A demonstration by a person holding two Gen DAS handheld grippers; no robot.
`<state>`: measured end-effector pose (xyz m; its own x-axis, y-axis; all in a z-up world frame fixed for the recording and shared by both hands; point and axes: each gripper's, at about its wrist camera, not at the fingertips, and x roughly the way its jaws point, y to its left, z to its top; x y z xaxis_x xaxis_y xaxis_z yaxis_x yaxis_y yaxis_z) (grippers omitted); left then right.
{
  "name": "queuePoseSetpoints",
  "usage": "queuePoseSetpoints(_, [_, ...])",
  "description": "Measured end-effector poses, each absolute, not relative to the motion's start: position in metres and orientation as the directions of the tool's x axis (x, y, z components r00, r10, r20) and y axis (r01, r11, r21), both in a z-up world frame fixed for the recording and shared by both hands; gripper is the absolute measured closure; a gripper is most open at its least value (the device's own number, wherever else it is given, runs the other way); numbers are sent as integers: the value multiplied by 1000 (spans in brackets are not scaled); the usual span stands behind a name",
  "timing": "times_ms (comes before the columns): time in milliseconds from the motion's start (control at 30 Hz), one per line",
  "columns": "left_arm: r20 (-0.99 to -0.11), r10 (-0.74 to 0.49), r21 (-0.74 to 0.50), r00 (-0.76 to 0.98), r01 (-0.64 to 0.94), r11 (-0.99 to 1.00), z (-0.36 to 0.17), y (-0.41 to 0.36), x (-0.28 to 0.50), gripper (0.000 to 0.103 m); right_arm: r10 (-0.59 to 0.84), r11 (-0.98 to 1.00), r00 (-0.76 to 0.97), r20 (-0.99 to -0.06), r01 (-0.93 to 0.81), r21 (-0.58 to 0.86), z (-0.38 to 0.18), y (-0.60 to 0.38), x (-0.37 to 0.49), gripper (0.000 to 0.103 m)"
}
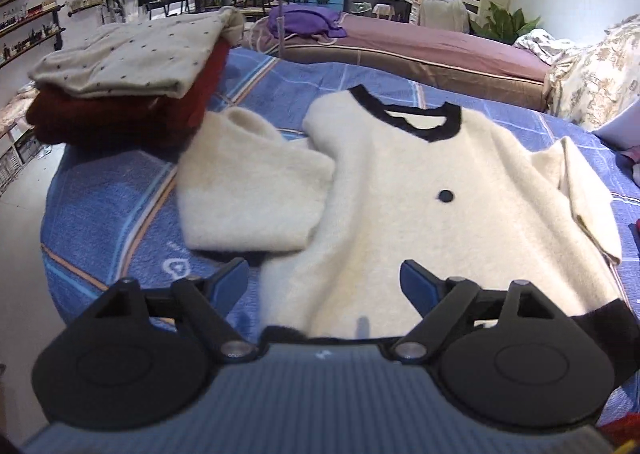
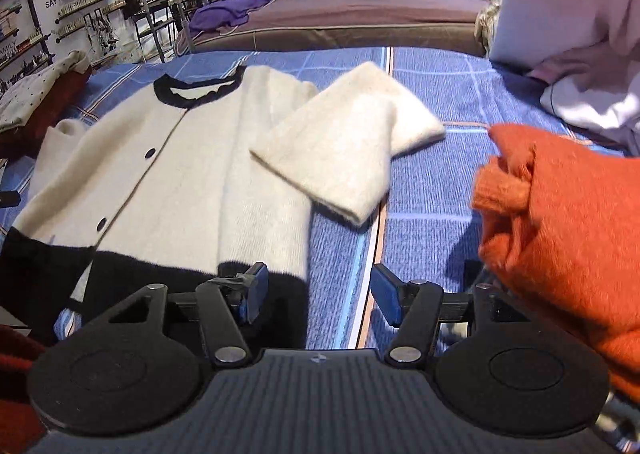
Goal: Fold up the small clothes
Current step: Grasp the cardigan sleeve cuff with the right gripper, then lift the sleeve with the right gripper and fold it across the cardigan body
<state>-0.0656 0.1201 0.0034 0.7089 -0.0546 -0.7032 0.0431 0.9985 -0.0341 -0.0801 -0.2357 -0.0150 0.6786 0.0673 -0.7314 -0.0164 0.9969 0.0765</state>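
- Blue checked bedding point(image 1: 120, 189) covers the bed where the work goes on, and shelves line the far wall of the room.
- A cream cardigan point(image 1: 420, 213) with a black collar, black buttons and a black hem lies flat on the blue bedding, front side up.
- Its two short sleeves stick out to the sides, one sleeve point(image 1: 252, 197) on the left of the cardigan's body and the other sleeve point(image 2: 348, 141) on the right.
- The left gripper point(image 1: 324, 286) hangs just over the cardigan's bottom left corner. Its tongs are wide apart and nothing is between them.
- The right gripper point(image 2: 316, 294) hangs over the cardigan's bottom right corner. Its tongs are also wide, with only the black hem's edge and bare bedding under the gap.
- Behind and to the left of the cardigan sits a neat pile point(image 1: 120, 93): a dotted beige piece on top of a dark red one. Those look already folded.
- To the right of the cardigan waits an orange knit point(image 2: 560, 221), bunched up, with pale clothes point(image 2: 580, 93) farther back. These look not yet folded.
- I think the cardigan is only spread out so far. The sleeves need folding in and the body needs folding up.
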Motion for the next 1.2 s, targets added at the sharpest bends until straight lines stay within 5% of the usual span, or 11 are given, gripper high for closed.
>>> queuePoseSetpoints(267, [-725,-229,-8,649,324,946,-9,11,-43,20,63,970,749,-660,-202,-137,-29,-191,-20,21])
queuePoseSetpoints(567, [-762,-215,1,611,333,943,-26,-22,-44,7,-18,963,715,-698,-177,-205,-76,-185,37,26])
queuePoseSetpoints(633, [-781,-211,-12,587,324,946,-33,-19,-45,7,-34,968,718,-695,-150,-203,-77,-192,37,75])
queuePoseSetpoints(667, [-790,-209,-16,577,321,947,-36,-17,-45,7,-40,971,723,-689,-135,-199,-74,-198,35,87])
queuePoseSetpoints(867, [-804,-208,-19,557,326,945,-44,-18,-39,7,15,998,761,-649,26,54,-19,-275,34,92])
queuePoseSetpoints(1067, [-732,-289,-22,617,401,916,-23,-41,-14,7,-3,968,858,-514,131,213,88,-372,34,93])
queuePoseSetpoints(1200, [-688,-326,19,649,465,885,-7,-71,18,19,-55,954,886,-460,183,238,139,-421,36,93])
